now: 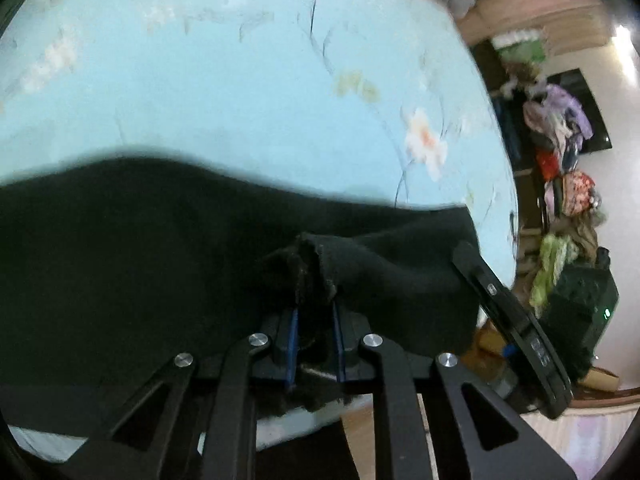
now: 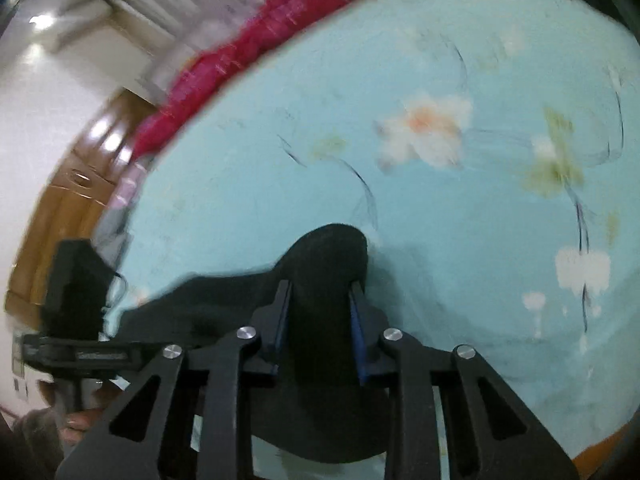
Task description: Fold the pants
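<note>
Both grippers are clenched on the black knit pants [image 1: 168,264], which lie at the near edge of the pale blue flower-printed bed sheet [image 1: 248,92]. The left gripper [image 1: 315,312] pinches a frayed, bunched edge of the cloth between its blue-lined pads. The right gripper [image 2: 320,300] grips a thicker folded hump of the same black cloth [image 2: 332,248], which rises above its fingertips. In the left wrist view the right gripper's finger [image 1: 492,292] shows at the right end of the cloth, so the two grips are set apart along the near edge. Step in hand, as I judge it: the held edge is up, ready to be carried over for a fold. Long axis of the pants runs left to right across the near side of the bed; which end is the waist I cannot tell. Next move calls for both hands travelling together toward the far side, keeping the edge taut and level, then laying it down squarely. Both views are blurred.
</note>
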A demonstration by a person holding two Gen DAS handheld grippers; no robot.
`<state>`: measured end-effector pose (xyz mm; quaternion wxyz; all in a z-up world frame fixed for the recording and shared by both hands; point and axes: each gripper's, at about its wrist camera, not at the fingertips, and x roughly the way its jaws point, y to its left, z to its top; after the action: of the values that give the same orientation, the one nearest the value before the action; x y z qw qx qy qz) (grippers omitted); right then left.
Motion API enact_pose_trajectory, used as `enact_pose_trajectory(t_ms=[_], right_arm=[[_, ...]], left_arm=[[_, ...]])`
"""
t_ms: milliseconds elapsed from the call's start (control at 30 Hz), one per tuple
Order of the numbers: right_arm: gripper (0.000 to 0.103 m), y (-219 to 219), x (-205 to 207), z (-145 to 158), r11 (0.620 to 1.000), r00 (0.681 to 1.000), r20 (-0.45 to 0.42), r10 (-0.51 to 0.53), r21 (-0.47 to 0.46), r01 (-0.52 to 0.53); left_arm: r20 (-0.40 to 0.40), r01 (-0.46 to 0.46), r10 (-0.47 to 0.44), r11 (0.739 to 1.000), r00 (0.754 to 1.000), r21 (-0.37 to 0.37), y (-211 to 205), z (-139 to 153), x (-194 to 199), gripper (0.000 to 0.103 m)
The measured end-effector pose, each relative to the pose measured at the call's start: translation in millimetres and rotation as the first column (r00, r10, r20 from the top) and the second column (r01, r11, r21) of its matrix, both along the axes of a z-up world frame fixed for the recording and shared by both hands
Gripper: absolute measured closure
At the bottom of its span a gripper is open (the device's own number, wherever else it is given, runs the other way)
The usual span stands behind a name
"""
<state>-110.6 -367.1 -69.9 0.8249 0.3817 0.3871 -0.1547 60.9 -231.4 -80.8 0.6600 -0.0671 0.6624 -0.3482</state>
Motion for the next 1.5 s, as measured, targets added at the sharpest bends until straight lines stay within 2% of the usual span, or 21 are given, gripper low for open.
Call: enact_pose_trajectory(t_ms=[67, 133, 167, 300, 333, 400, 433, 467, 533, 600, 700, 767, 867, 1000, 1067, 1167, 1267, 1367, 1400, 1433, 1500], right_arm=[[0.075, -1, 1, 1, 1.0, 1.0, 0.005, -0.006, -0.016, 0.006], [0.068, -4, 8, -31, 1.0, 0.992, -0.123, -0.002, 0.003, 0.002], [0.068, -4, 9, -48, 1.0, 0.986, -0.168, 0.004, 0.007, -0.003], [0.063, -13, -12, -21, 0.993, 0.993, -0.083, -0.082, 0.078, 0.089], [0.063, -12, -20, -8, 0.994, 0.995, -0.035, -0.088, 0.067, 0.091], [0.063, -3, -36, 18, 0.997, 0.993, 0.092, -0.071, 0.04, 0.067], [0.063, 5, -41, 24, 0.998, 0.991, 0.125, -0.052, 0.029, 0.049], [0.063, 14, -42, 21, 0.999, 0.99, 0.136, -0.024, 0.041, 0.019], [0.064, 21, -40, -2, 0.995, 0.995, 0.101, -0.003, 0.104, -0.007], [0.07, 26, -38, -40, 0.984, 1.0, 0.0, -0.003, 0.176, 0.003], [0.069, 21, -40, -22, 0.982, 0.999, 0.036, -0.034, 0.185, 0.027], [0.068, 16, -38, 1, 0.993, 0.996, 0.08, -0.03, 0.115, 0.021], [0.068, 14, -25, 14, 0.996, 0.994, 0.112, -0.01, 0.09, 0.0], [0.068, 12, -9, 1, 0.995, 0.996, 0.089, -0.022, 0.101, 0.013], [0.068, 6, -12, -17, 0.986, 0.995, 0.076, -0.058, 0.162, 0.045], [0.071, 2, -11, -47, 0.976, 0.997, 0.016, -0.082, 0.205, 0.077], [0.069, 0, -21, -27, 0.963, 0.99, 0.059, -0.127, 0.245, 0.109], [0.062, 12, -41, -2, 0.981, 0.985, 0.139, -0.103, 0.181, 0.077], [0.052, 16, -47, -4, 0.981, 0.984, 0.137, -0.109, 0.172, 0.085], [0.048, 18, -49, -9, 0.98, 0.986, 0.118, -0.116, 0.174, 0.095], [0.048, 21, -49, -36, 0.972, 0.99, 0.062, -0.123, 0.207, 0.108]], left_arm=[[0.064, -0.004, -0.001, 0.997, 0.998, 0.072, -5, -5, 5, 0.087], [0.083, 0.034, -0.046, 0.99, 0.995, 0.138, -14, -20, 6, 0.086], [0.084, 0.033, -0.044, 0.991, 0.995, 0.129, -12, -16, 6, 0.084], [0.033, 0.029, -0.031, 0.999, 0.999, 0.039, 13, 11, 5, 0.087], [0.022, 0.021, -0.021, 1.0, 1.0, 0.009, 20, 16, 2, 0.083], [0.015, 0.013, -0.013, 1.0, 1.0, -0.017, 26, 20, -4, 0.066], [0.013, 0.012, -0.011, 1.0, 1.0, -0.018, 28, 17, -10, 0.057], [0.014, 0.022, -0.022, 1.0, 1.0, -0.002, 26, 11, -15, 0.056], [0.005, 0.068, -0.069, 0.993, 0.998, 0.097, 17, -13, -30, 0.058], [0.07, 0.088, -0.095, 0.991, 0.993, 0.102, 16, -14, -41, 0.058], [0.072, 0.127, -0.133, 0.989, 0.989, 0.082, 25, 4, -48, 0.061], [0.09, 0.088, -0.091, 0.995, 0.992, 0.036, 35, 18, -45, 0.061], [0.128, 0.032, -0.033, 0.999, 0.991, 0.011, 43, 34, -35, 0.061], [0.1, -0.014, 0.019, 0.999, 0.995, -0.05, 25, 49, -14, 0.057], [0.084, -0.01, 0.012, 1.0, 0.996, -0.024, 7, 41, -11, 0.051], [0.119, 0.015, -0.042, 0.977, 0.992, 0.214, -24, -9, 1, 0.051], [0.131, 0.003, -0.024, 0.988, 0.991, 0.156, -12, -4, -3, 0.055], [0.075, 0.023, -0.029, 0.997, 0.997, 0.076, 6, 10, -10, 0.049], [0.097, 0.019, -0.026, 0.997, 0.995, 0.081, 12, 9, -13, 0.046], [0.127, -0.003, -0.015, 0.991, 0.992, 0.134, 15, 1, -15, 0.044], [0.145, 0.017, -0.04, 0.987, 0.989, 0.157, 16, -15, -17, 0.043]])
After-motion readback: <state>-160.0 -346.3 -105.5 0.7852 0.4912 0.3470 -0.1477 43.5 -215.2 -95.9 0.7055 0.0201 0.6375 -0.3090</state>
